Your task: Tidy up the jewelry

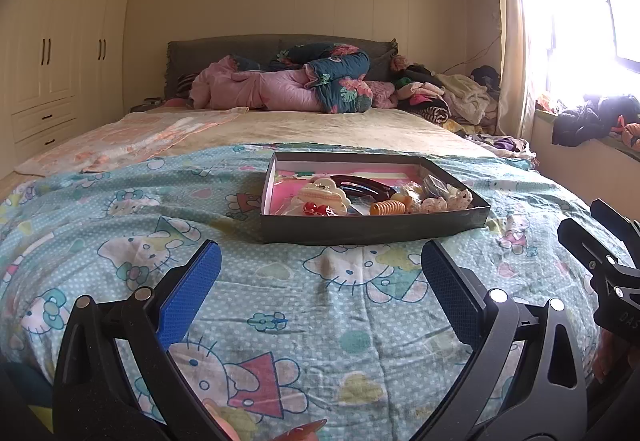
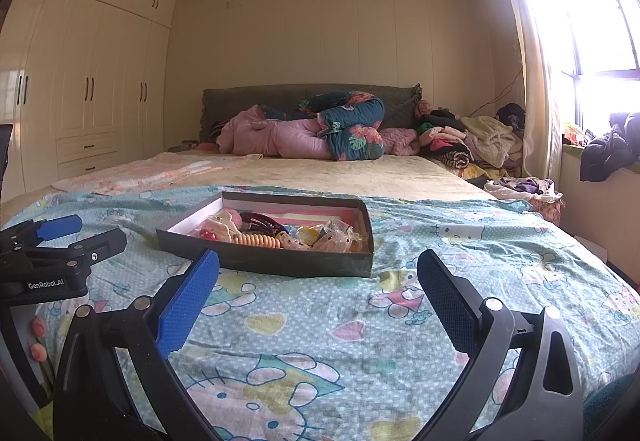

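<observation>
Left wrist view: the left gripper (image 1: 320, 281) hovers before the black tray (image 1: 372, 229) of hair accessories on the bed (image 1: 280, 305), jaws spread, empty. Right wrist view: the right gripper (image 2: 318, 289), jaws likewise released, faces the tray (image 2: 280, 261) from its near side.

My tray (image 1: 372, 231) sits on the bedspread (image 1: 280, 305) ahead of both my grippers, well apart from them. In it, the cloud-shaped clip (image 1: 324, 195) lies left, the coil hair tie (image 1: 387, 207) near the front wall, the lace pieces (image 1: 444, 201) right. My left gripper (image 1: 320, 281) is left of my right gripper (image 2: 318, 281). Behind the tray, rolled quilts (image 1: 304, 81) lie against the headboard (image 1: 224, 53); the clothes pile (image 1: 448, 97) is right of them.
</observation>
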`<state>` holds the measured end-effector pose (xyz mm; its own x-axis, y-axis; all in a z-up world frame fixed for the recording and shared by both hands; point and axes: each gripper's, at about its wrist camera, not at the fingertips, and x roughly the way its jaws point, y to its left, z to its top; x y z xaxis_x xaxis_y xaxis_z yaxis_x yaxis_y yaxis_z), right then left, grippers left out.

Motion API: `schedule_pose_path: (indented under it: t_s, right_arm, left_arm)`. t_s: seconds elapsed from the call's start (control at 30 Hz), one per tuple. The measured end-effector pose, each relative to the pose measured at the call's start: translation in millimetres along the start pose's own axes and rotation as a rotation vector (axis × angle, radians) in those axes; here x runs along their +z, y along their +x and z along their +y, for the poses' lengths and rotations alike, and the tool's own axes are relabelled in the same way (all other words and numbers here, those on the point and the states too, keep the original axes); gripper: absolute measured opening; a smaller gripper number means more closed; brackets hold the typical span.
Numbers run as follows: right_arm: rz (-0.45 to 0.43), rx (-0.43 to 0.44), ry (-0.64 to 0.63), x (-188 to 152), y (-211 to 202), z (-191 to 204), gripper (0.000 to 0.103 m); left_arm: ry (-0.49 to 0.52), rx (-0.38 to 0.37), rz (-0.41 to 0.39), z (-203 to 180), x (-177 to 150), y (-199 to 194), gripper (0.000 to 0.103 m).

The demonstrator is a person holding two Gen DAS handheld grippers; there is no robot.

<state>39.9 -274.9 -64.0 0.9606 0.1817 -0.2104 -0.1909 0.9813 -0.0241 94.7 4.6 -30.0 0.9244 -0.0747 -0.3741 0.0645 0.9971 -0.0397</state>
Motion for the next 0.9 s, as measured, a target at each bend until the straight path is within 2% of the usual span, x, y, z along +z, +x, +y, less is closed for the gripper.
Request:
schedule_pose_path:
  t_s: [0.6,0.8,0.9]
  right_arm:
    - [0.013,-0.011,0.0,1,1,-3,0.097]
    - [0.032,-0.016,0.008,0,6,-6,0.097]
    - [0.049,-0.029,0.049,3,11,-14,0.097]
  left_arm:
    - [0.001,0.018,0.029,2,-2,9,0.092]
    - [-0.026,0.028,0.049,7,-1,14,0.092]
    - [-0.076,0.048,0.073,22,4,23,0.092]
